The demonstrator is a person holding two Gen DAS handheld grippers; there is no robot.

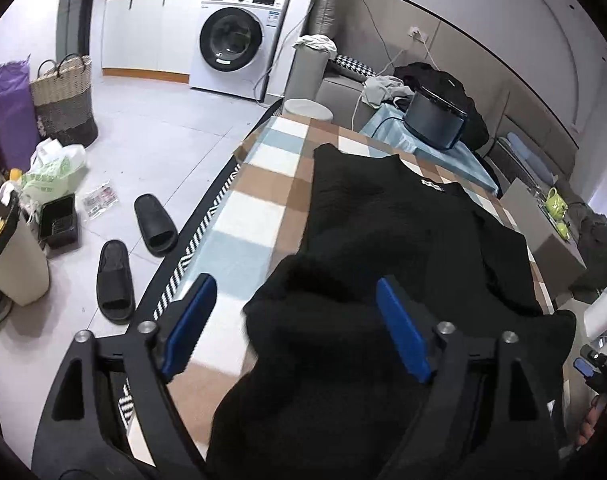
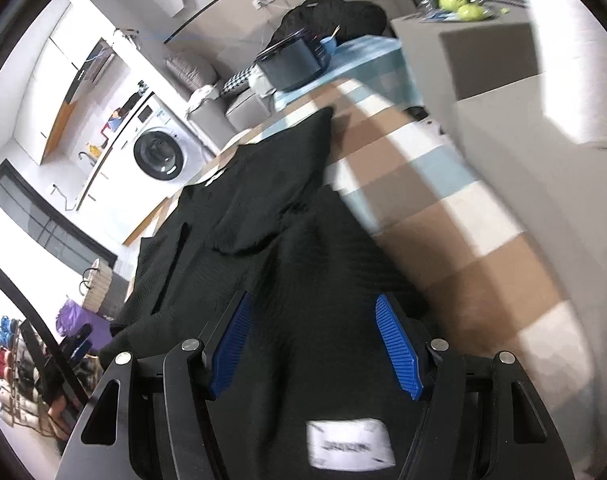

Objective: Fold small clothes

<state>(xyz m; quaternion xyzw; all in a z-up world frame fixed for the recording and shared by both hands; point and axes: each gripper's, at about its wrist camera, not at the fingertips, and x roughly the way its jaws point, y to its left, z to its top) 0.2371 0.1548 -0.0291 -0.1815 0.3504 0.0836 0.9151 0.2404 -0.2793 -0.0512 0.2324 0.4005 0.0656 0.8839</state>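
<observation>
Checked surface near washer; black garment spread on it. Left gripper released, garment edge between pads. Right gripper released over garment.

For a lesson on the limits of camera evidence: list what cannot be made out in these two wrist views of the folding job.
- White label on the black garment, right wrist view: print smeared by blur.
- Garment's near hem, left wrist view: cut off by the bottom edge and the left gripper.
- Checked tablecloth beneath the garment: covered.
- Right gripper: cloth between open fingers; contact unclear.
</observation>
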